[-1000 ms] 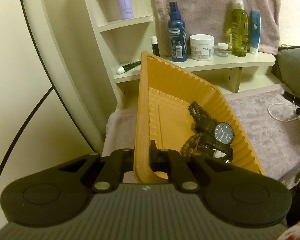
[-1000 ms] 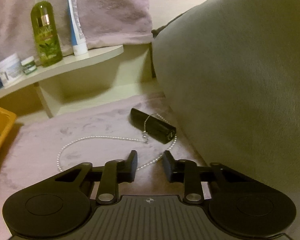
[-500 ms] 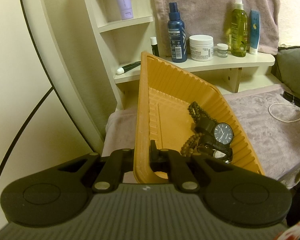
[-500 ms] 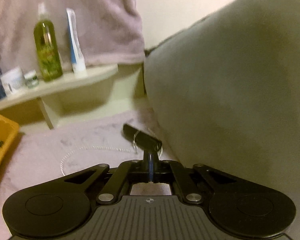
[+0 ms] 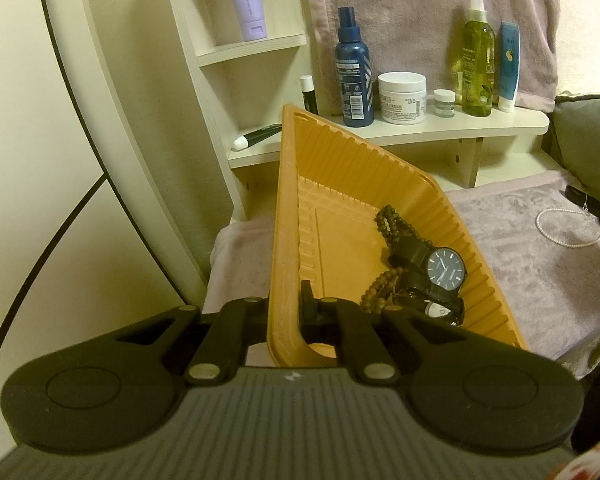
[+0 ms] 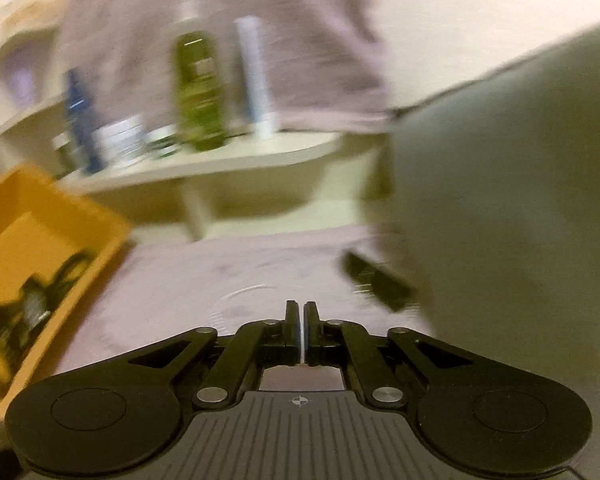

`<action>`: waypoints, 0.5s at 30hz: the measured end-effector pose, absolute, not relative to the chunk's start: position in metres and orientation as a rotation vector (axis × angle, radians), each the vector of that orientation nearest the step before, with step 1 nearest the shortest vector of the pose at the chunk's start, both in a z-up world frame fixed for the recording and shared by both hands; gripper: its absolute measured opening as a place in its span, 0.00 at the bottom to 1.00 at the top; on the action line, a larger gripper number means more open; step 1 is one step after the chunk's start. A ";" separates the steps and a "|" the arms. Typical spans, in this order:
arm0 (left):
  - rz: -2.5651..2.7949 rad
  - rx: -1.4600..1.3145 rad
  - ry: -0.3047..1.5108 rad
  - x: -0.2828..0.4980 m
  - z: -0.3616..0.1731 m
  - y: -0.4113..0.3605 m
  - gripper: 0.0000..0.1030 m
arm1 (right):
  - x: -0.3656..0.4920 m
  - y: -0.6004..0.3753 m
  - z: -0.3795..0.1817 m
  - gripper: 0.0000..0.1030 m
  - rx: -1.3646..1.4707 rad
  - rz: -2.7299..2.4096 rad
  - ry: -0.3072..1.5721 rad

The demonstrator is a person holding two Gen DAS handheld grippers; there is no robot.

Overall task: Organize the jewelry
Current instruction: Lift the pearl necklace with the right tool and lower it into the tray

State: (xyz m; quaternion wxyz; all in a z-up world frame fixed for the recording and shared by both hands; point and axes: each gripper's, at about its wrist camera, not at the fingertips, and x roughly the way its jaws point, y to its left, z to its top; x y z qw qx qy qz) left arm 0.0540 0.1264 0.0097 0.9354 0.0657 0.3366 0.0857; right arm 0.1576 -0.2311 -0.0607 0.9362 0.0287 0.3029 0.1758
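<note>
Home bedroom, toiletries shelf (image 5: 452, 128), pillow (image 6: 520, 200)

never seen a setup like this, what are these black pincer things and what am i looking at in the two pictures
There is no robot: a person holds a two-finger gripper in each hand, each with a camera looking along its fingers. The sharp picture is from the left gripper, shut on the wall of an orange tray that holds watches and bead bracelets. A pearl necklace lies on the mauve blanket beside it. The blurred picture is from the right gripper. Its jaws have just been opening slightly, and it is too blurred to tell whether anything is between them.
</note>
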 end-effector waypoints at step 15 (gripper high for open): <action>0.178 0.132 0.694 0.055 0.011 0.126 0.06 | 0.187 -0.189 -0.093 0.23 -0.186 0.566 0.688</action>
